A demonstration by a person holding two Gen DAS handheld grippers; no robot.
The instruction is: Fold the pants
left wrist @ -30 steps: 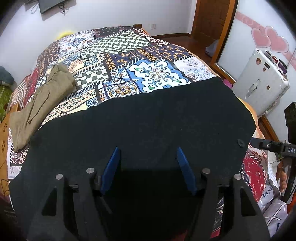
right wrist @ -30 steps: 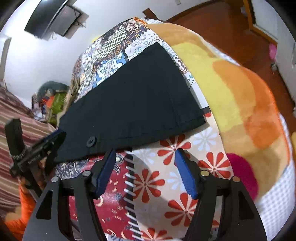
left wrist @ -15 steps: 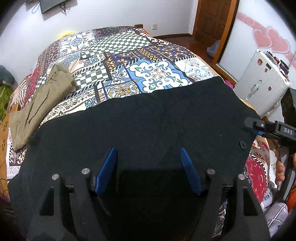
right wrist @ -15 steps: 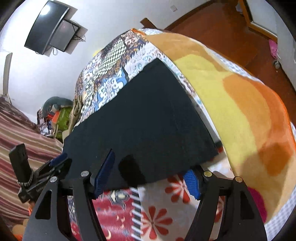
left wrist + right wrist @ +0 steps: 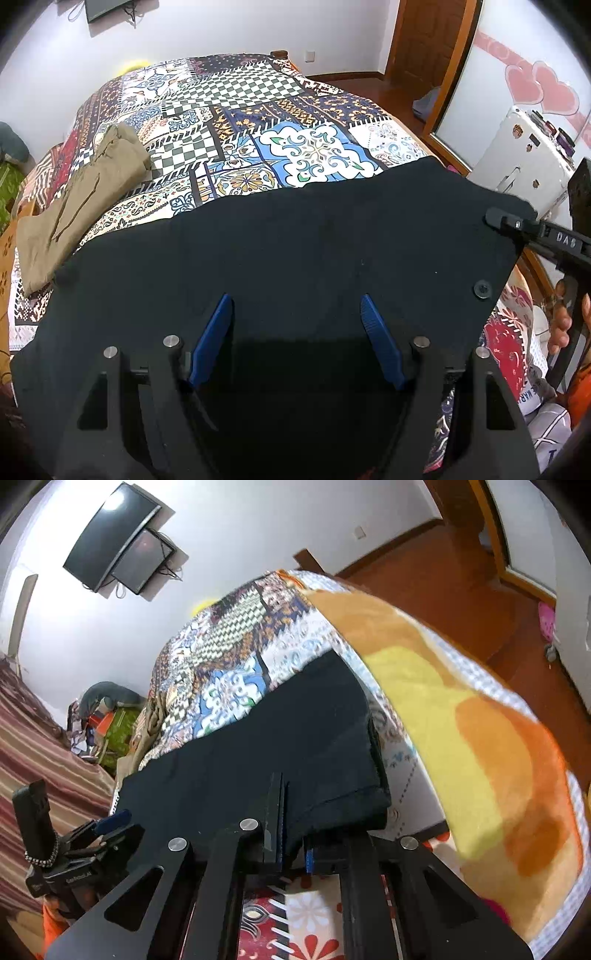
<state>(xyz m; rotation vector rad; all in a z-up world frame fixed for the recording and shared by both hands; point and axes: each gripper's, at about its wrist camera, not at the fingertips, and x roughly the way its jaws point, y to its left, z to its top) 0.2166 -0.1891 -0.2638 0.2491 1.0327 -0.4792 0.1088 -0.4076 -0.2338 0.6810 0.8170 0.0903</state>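
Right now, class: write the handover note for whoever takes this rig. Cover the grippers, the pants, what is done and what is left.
Left gripper: open, over the near edge of the black pants, holding nothing.
Right gripper: shut on the waist end of the black pants, the end with the button.
Things: the black pants lie spread flat across the bed. Khaki pants lie apart at the left.
Done: laid out, one end gripped. No crosswise fold shows yet.
Left: probably close the left gripper on the near edge, then fold end over end.

bed far half [image 5: 236, 88]: free | left: khaki garment [image 5: 77, 206]
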